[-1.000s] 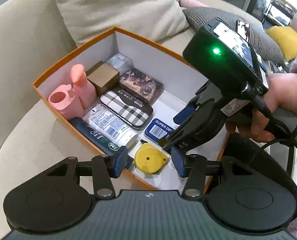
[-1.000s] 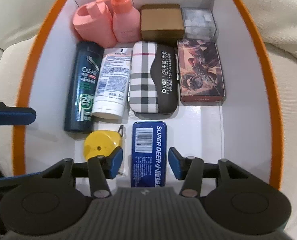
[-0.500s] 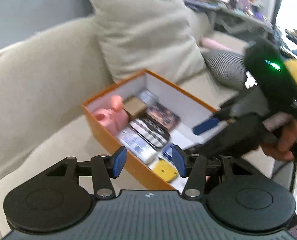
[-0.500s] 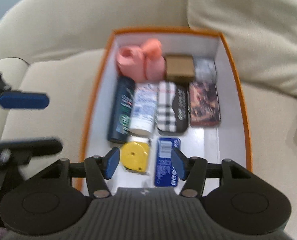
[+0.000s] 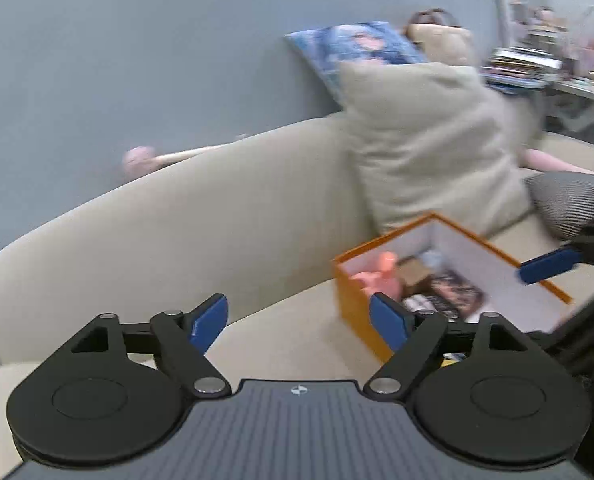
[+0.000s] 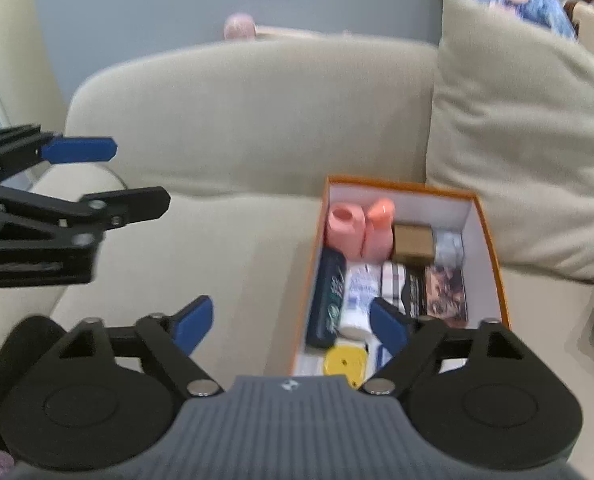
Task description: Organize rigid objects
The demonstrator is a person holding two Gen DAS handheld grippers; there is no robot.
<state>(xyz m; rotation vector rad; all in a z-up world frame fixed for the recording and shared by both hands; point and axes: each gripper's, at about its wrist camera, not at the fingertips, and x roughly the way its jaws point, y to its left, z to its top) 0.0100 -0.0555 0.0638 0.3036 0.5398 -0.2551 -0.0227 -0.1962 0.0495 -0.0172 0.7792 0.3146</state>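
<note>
An orange box with white inner walls sits on the beige sofa seat and holds several items: two pink bottles, a brown box, a dark shampoo bottle, a white tube, a plaid case, a picture box and a yellow tape measure. The box also shows in the left wrist view. My right gripper is open and empty, above the box's near left side. My left gripper is open and empty, left of the box.
A large beige cushion leans on the sofa back behind the box. A checked cushion lies to the right. The left gripper shows at the left edge of the right wrist view. A cluttered desk stands far right.
Both grippers have pulled up and back from the box and opened wider. The box now looks smaller and sits to the right in both views.
</note>
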